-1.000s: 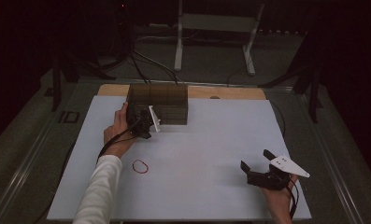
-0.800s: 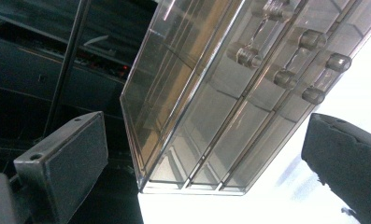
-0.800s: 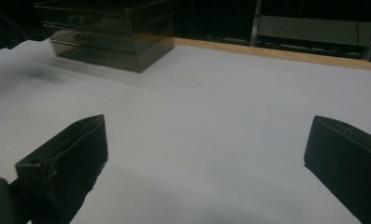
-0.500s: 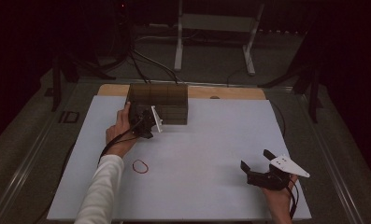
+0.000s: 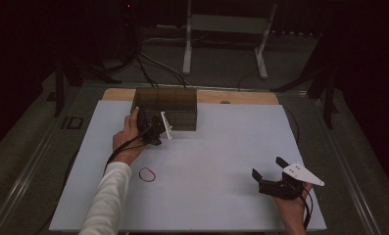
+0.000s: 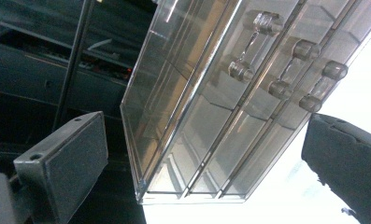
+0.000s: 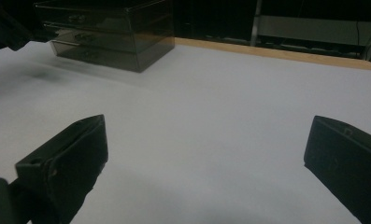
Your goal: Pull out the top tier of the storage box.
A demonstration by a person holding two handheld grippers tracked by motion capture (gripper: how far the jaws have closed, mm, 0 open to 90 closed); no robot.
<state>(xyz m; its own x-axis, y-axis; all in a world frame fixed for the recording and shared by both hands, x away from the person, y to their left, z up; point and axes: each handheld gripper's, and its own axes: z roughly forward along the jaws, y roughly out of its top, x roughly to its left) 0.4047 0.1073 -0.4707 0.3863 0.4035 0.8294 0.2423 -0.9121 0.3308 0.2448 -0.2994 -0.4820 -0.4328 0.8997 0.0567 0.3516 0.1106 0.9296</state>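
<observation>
We hold left claw (image 5: pixel 155 128) jaws apart, right at front of clear drawer box (image 5: pixel 166 106), far side of table (image 5: pixel 206 161). Right claw (image 5: pixel 273 175) jaws wide, empty, near table's front-right edge. Red rubber band (image 5: pixel 147 174) near left forearm.

Clear 3-drawer organizer (image 5: pixel 165 108); drawers shut

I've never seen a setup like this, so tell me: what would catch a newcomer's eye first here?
Probably the see-through drawer box at the far edge of the white table, with three handled drawers, shown close up in the left gripper view. The left tool sits right at its front, jaws open. Next come the small red rubber band lying alone near the person's left forearm, and the right tool, open and empty at the near right.
</observation>
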